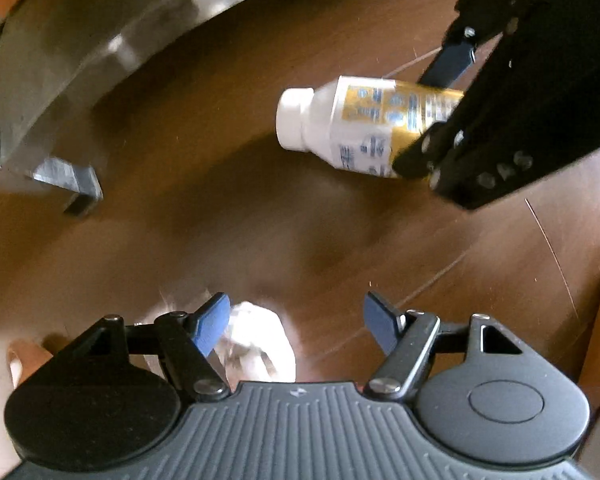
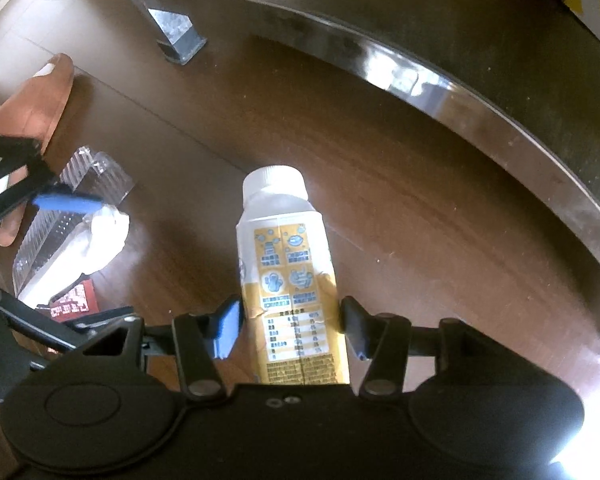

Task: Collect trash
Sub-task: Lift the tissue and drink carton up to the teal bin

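Observation:
A white plastic bottle (image 2: 288, 264) with a yellow label and a white cap lies along my right gripper (image 2: 290, 332), whose pads press its lower sides. The left wrist view shows the same bottle (image 1: 352, 124) held in that black gripper above the brown wooden floor (image 1: 220, 220). My left gripper (image 1: 296, 328) points down with its jaws apart over a crumpled white tissue (image 1: 260, 344), which lies beside the left blue pad (image 1: 212, 328) and is not pinched. The right wrist view shows that tissue (image 2: 108, 232) lying in a clear plastic clamshell (image 2: 52, 240).
A dark table with a shiny metal rim (image 2: 440, 92) curves across the top, and its metal leg (image 2: 176, 36) stands on the floor. A red printed packet (image 2: 74, 302) lies by the clamshell. An orange-brown slipper-like shape (image 2: 40, 108) is at far left.

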Available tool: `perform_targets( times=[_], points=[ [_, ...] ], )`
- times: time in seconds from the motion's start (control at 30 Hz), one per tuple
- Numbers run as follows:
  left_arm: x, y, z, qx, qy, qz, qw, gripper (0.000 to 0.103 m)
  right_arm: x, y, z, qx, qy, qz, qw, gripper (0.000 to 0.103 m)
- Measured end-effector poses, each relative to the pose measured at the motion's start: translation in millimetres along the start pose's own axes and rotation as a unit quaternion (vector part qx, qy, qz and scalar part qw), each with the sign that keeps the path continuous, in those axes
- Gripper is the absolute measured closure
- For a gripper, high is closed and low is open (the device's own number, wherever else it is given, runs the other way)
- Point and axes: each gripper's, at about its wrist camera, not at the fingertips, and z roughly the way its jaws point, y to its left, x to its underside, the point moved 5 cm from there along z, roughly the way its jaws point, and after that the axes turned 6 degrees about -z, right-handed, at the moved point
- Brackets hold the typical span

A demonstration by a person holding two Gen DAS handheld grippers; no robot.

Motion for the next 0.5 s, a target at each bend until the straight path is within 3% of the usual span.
perform_targets(
  times=[0.27, 0.5],
  points=[
    [14.0, 26.6, 21.2, -0.026, 0.043, -0.018, 0.9986, 0.031, 0.8, -0.4, 1.9, -0.001, -0.001, 0.004, 1.000, 0.051],
    [20.2, 45.9, 34.3, -0.004, 0.067, -0.067, 0.9955, 0.053, 3.5, -0.9, 6.0, 0.001, 0.002, 0.005, 1.000, 0.051]
  ],
)
